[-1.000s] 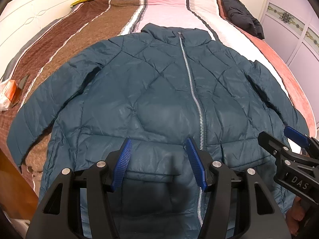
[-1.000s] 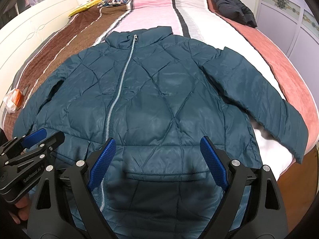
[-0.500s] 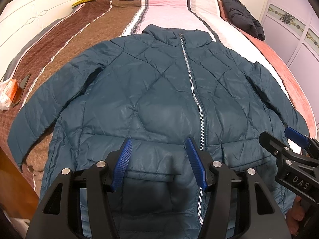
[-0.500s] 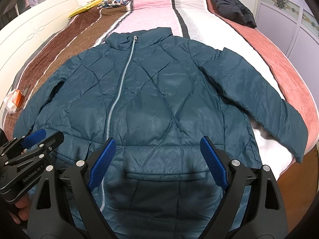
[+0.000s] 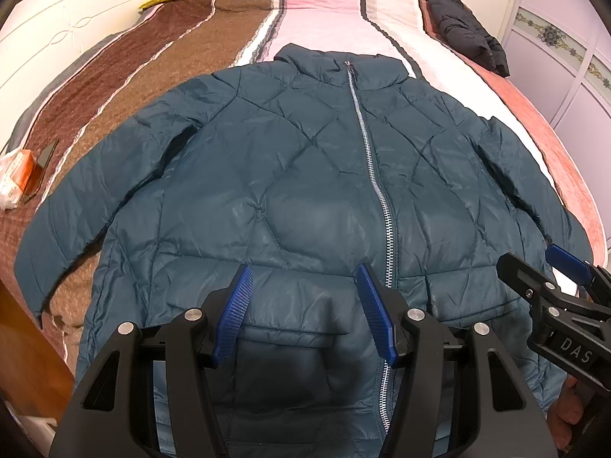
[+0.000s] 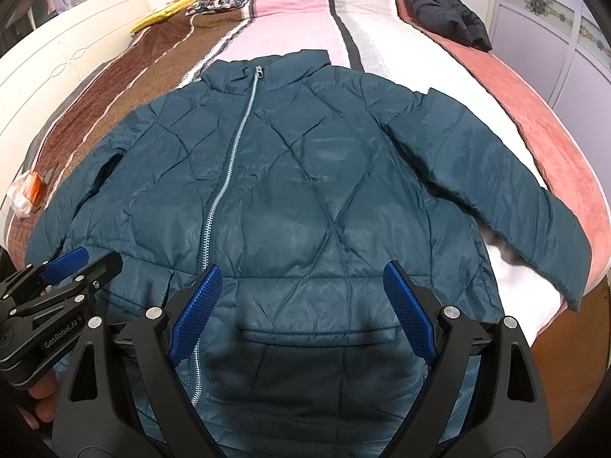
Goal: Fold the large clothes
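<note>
My left gripper (image 5: 303, 301) and right gripper (image 6: 303, 299) hover spread wide and empty above the teal jacket's (image 5: 305, 175) hem, flat on the bed (image 5: 133, 76). The slick puffy shell may slip; the 3 o'clock sleeve (image 6: 496, 191) could slide overboard.

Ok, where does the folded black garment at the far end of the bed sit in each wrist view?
Left wrist: the folded black padded garment is upper right, on the bed's salmon edge strip.
Right wrist: it is also upper right, closer to the top edge.
Shared landmark: the teal quilted jacket's silver zipper, right of centre in the left view, left of centre in the right.
</note>
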Motion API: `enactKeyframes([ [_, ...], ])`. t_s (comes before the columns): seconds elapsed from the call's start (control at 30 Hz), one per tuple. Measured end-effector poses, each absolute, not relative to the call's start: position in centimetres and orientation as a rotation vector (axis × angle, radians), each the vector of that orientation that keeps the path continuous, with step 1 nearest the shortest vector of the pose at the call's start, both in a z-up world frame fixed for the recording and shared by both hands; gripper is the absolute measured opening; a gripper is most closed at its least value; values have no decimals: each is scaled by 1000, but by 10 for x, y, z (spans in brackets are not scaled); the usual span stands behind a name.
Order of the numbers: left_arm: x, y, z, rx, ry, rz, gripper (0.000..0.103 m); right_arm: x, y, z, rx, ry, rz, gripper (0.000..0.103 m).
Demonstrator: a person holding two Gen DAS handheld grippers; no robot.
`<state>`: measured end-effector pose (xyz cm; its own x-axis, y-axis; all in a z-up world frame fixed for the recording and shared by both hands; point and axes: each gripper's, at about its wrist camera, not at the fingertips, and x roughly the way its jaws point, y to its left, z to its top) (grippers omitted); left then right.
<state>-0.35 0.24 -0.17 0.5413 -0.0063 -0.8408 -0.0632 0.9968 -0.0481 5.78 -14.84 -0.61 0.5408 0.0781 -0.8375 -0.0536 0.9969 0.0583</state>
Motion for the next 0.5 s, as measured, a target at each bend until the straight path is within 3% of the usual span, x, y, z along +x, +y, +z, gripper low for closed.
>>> enactKeyframes([
  [0.5, -3, 6, -5, -81, 1009, 45, 57, 58, -149, -8, 33, 1001, 77, 86],
])
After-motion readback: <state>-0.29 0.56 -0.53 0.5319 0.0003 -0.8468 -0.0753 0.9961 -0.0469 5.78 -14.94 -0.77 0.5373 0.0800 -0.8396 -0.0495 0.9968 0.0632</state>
